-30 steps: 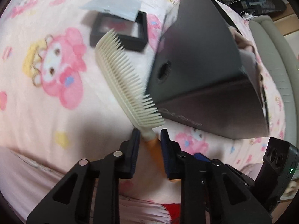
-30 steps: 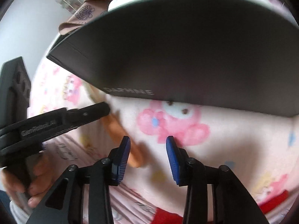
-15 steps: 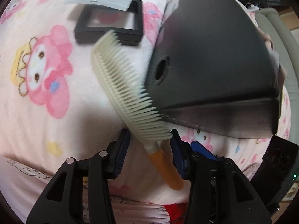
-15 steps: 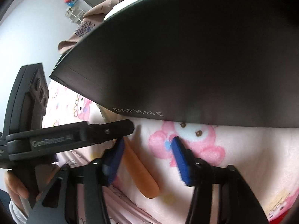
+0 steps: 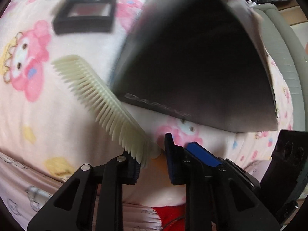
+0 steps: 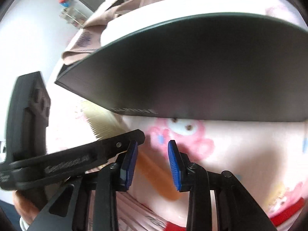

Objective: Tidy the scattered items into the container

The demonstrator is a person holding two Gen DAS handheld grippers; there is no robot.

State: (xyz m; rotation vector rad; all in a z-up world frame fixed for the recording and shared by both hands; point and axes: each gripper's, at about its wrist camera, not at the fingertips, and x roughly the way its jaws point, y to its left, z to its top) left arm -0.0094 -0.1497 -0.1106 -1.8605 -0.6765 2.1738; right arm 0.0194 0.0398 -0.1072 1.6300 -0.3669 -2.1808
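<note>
left tongs (image 5: 152,163): parted, low; right tongs (image 6: 153,163): parted, just beside left

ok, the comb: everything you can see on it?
The comb looks like plastic: a cream toothed head on an orange handle. It lies diagonally on the pink cartoon blanket, head tip beside the dark box. The left tongs straddle its neck and the right tongs straddle the handle, both open.

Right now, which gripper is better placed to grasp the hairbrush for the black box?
Probably the left gripper: its open jaws straddle the hairbrush at its neck, beside the teeth. The right gripper, also open, has the orange handle crossing its gap at a slant.
</note>
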